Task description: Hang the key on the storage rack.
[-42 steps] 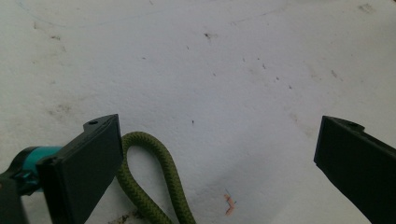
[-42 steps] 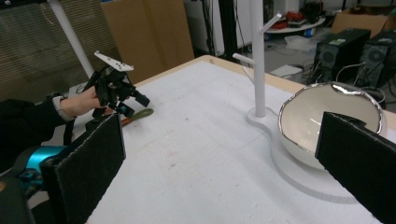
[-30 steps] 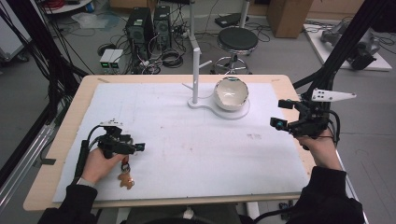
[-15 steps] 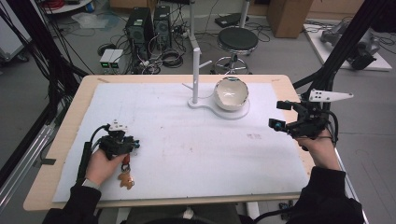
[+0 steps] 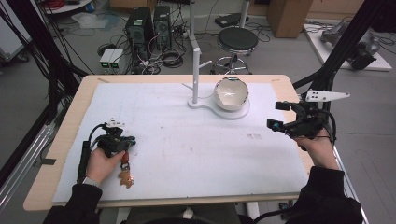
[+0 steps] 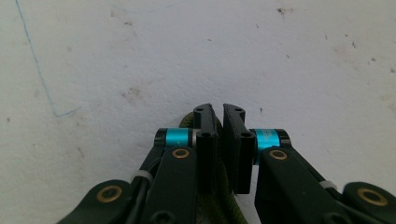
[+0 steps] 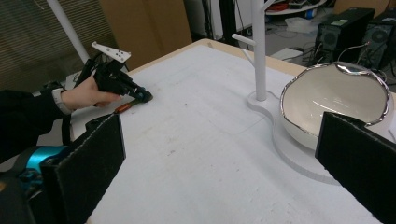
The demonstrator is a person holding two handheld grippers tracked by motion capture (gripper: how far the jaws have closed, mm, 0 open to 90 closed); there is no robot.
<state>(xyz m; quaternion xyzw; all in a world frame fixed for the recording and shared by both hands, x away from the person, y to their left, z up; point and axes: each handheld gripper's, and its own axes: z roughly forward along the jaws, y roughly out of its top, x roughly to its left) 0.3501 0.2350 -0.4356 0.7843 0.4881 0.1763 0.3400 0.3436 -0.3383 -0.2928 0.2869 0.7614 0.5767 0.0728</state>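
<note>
- Left gripper held low over the white mat, well to the near left of the white stand; jaws almost closed, a thin gap between the pads.
- In the left gripper view, an olive-green strap lay under and between the jaws at their base; could not tell whether clamped or merely beneath.
- Small brown figure with a red-orange piece above it lay on the mat just nearer than the left gripper, against the left hand.
- Right gripper held above the mat's right edge, to the near right of the stand; jaws spread wide, nothing between or touching the pads.
- White bowl sat on the stand's base plate, just right of the post.
</note>
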